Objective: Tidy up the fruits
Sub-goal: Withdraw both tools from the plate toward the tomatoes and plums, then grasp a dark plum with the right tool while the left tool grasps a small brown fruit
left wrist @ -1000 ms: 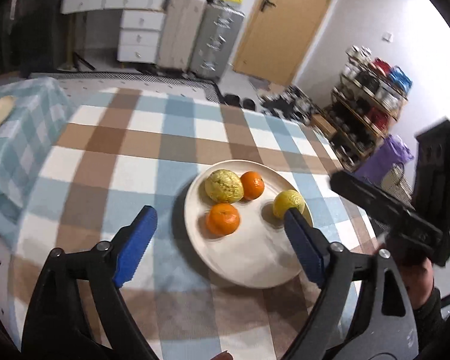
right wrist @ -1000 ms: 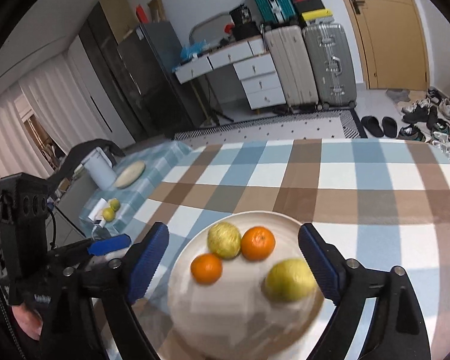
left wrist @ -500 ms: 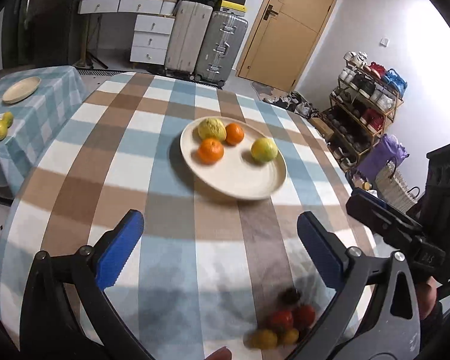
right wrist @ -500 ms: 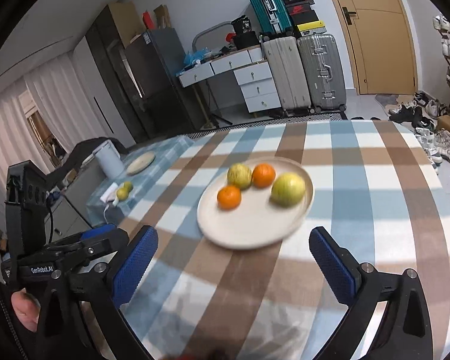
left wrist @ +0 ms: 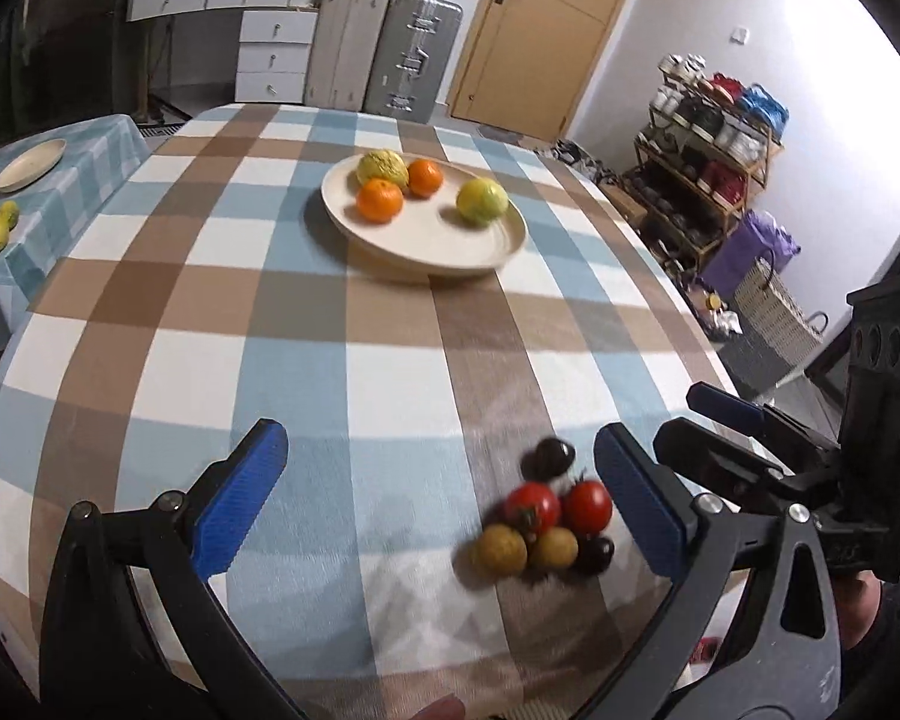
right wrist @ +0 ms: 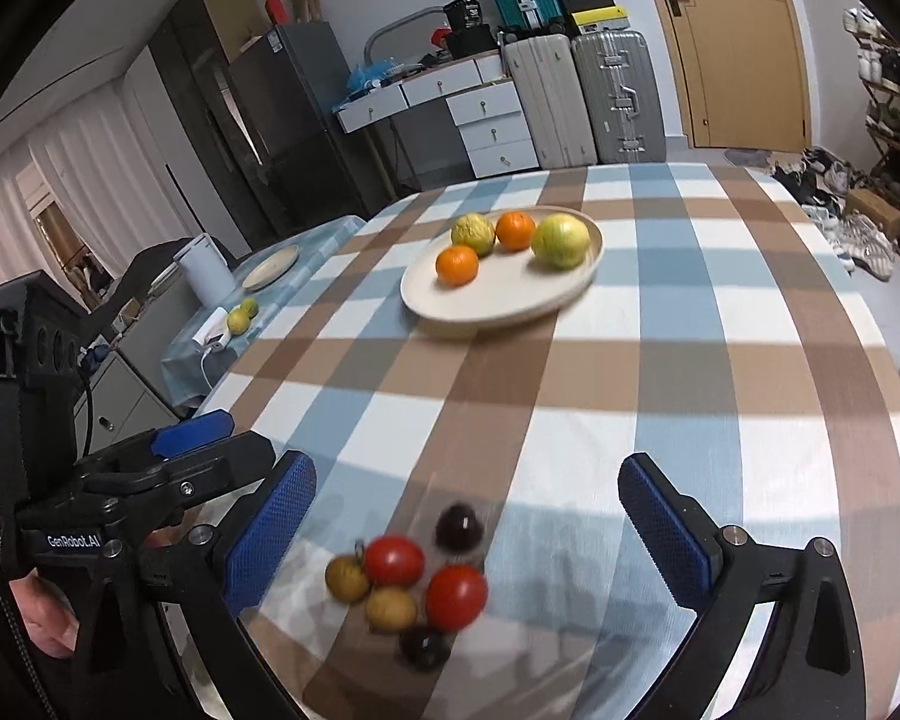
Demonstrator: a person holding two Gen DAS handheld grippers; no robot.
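- I'm in a lived-in home, at a table (left wrist: 168,324) under a checked cloth.
- Suitcases (right wrist: 576,99) stand against the far wall beside a white drawer unit (right wrist: 492,126) and a wooden door (right wrist: 732,42).
- A shoe rack (left wrist: 708,162) and a wicker basket (left wrist: 774,306) sit to one side.
- A dark fridge (right wrist: 294,114) stands beyond.

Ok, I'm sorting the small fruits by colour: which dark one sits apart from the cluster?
The dark fruit on the plate side of the cluster, just beyond the two red tomatoes. The other dark one is tucked against the cluster's near edge.
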